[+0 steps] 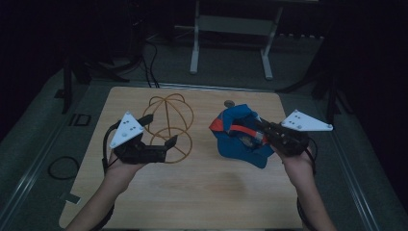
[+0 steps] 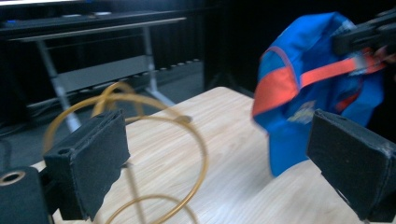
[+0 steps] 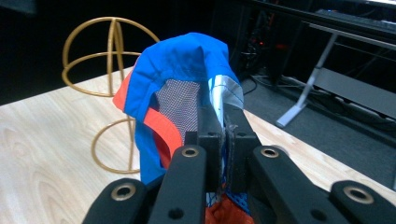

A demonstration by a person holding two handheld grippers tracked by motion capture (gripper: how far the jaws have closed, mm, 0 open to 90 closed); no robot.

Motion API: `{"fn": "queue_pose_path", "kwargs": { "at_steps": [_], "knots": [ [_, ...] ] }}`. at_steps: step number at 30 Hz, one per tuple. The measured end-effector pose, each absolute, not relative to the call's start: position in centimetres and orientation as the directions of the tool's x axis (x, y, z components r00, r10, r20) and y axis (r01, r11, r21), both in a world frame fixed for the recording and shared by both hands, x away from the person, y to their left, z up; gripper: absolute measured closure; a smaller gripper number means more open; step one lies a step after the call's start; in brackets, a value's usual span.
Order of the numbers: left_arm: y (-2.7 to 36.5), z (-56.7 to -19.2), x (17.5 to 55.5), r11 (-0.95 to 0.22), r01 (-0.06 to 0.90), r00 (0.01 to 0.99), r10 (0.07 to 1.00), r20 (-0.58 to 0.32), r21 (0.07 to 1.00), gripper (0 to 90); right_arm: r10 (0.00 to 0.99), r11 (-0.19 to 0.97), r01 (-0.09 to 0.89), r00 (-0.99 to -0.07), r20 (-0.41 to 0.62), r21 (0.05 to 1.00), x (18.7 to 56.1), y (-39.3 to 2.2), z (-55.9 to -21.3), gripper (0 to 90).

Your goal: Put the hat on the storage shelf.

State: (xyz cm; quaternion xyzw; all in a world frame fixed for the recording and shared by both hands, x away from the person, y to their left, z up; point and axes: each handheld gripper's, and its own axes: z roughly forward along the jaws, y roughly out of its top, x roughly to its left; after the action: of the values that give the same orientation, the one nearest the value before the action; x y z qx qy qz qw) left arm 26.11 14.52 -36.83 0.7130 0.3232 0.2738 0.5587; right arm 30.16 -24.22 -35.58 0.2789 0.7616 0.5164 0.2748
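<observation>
A blue cap (image 1: 235, 144) with orange trim hangs just above the right half of the wooden table (image 1: 202, 192). My right gripper (image 1: 258, 127) is shut on its fabric. In the right gripper view the jaws (image 3: 223, 122) pinch the cap (image 3: 182, 60) at its inner edge, where mesh lining and a silver patch show. A gold wire hat stand (image 1: 168, 115), a sphere on a ring base, stands left of centre. My left gripper (image 1: 159, 129) is open in front of the stand, holding nothing. In the left gripper view, the stand (image 2: 186, 119) and the cap (image 2: 289, 149) lie beyond its open jaws (image 2: 219, 158).
A small round disc (image 1: 229, 103) lies near the table's far edge. Behind the table is a white metal desk frame (image 1: 195, 48), with cables on the dark floor. A looped cable (image 1: 62, 167) lies on the floor at left. The stand (image 3: 113, 51) is behind the cap in the right gripper view.
</observation>
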Motion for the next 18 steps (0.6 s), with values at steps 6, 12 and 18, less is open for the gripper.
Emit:
{"fn": "queue_pose_path", "kwargs": {
  "at_steps": [6, 12, 18],
  "knots": [
    [11.9, -35.9, 27.3, -0.193, 0.159, 0.689, 0.724, 0.031, 0.968, 6.3, 0.679, 0.322, 0.131, -0.722, -0.132, 0.938, 29.5, -23.1, -36.3, 87.2],
    [8.7, -35.9, 28.3, -0.232, 0.165, 0.740, 0.672, 0.035, 0.959, 6.3, 0.655, 0.339, 0.130, -0.744, -0.134, 0.932, 29.0, -22.1, -36.8, 87.3],
    [6.8, -36.3, 29.0, -0.260, 0.167, 0.757, 0.652, 0.045, 0.951, 11.1, 0.635, 0.338, 0.118, -0.761, -0.133, 0.934, 28.5, -21.6, -36.7, 87.2]
  ]
}}
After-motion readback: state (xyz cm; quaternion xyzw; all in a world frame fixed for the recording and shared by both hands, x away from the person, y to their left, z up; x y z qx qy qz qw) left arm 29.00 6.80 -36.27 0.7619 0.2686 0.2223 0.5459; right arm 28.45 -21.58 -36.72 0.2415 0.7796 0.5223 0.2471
